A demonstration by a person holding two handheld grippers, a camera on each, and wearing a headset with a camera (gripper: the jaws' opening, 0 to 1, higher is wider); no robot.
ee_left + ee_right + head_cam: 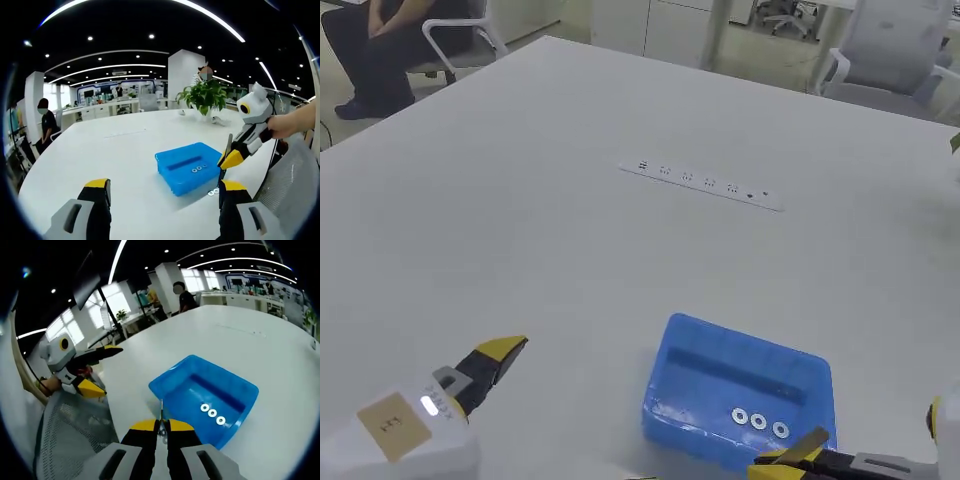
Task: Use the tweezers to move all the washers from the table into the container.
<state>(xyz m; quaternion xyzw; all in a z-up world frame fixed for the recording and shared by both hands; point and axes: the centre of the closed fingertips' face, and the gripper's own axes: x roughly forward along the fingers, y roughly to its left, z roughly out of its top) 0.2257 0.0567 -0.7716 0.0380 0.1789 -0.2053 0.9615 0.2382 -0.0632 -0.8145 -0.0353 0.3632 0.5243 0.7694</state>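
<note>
A blue container point(740, 385) sits near the table's front edge with three washers point(758, 421) in a row inside it. The same container point(200, 395) and washers point(212, 413) lie just ahead of my right gripper point(159, 425), which is shut on thin metal tweezers point(161, 412) pointing at the container's near wall. In the head view the right gripper point(790, 455) is at the container's front right corner. A couple of loose washers point(213, 192) lie on the table by the container's corner, under that gripper. My left gripper point(505, 350) hovers open to the container's left, holding nothing.
A white power strip point(700, 183) lies across the middle of the white table point(520, 220). Office chairs point(890, 60) stand at the far edge, and a seated person point(380, 40) is at the far left. A potted plant point(202, 97) stands at the table's far end.
</note>
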